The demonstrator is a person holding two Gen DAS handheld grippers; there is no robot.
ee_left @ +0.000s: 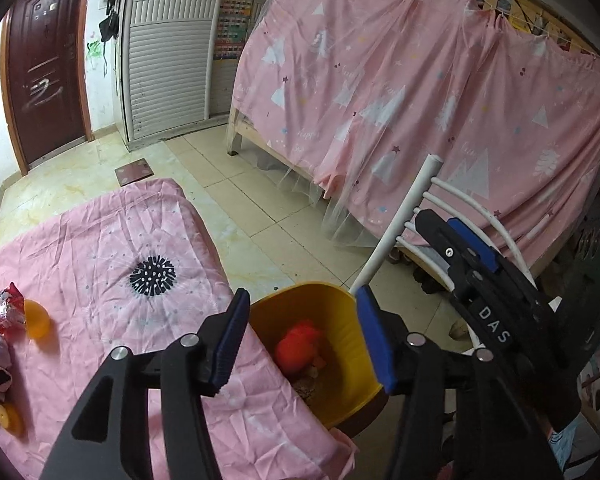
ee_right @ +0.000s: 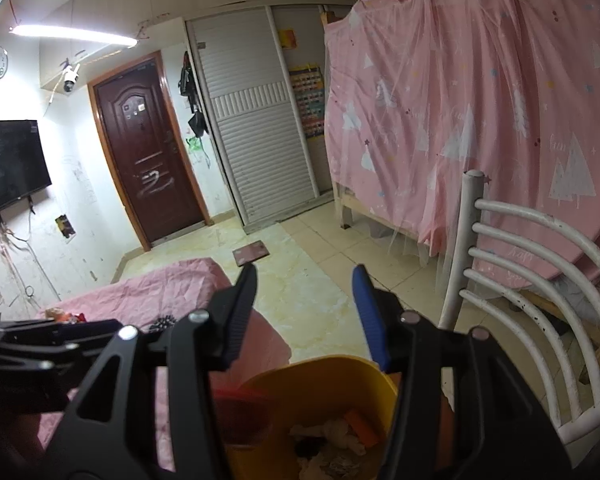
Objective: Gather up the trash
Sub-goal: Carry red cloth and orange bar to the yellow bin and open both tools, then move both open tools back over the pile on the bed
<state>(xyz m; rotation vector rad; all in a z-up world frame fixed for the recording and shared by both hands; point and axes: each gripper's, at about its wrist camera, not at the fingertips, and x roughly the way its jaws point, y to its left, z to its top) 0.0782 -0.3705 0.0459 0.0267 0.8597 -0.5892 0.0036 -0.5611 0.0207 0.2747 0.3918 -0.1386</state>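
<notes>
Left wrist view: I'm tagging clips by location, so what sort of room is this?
Likely a lived-in bedroom: a curtained wooden bed, a louvered wardrobe, and a wall-mounted TV.

A pink curtain drapes a wooden bunk bed. A white chair stands near. A dark door stays closed.

At lower centre of the frame, the left gripper hangs with jaws spread wide over a yellow bin holding a red wrapper. The pink-clothed surface fills the lower left, an orange ball near its left edge.
</notes>
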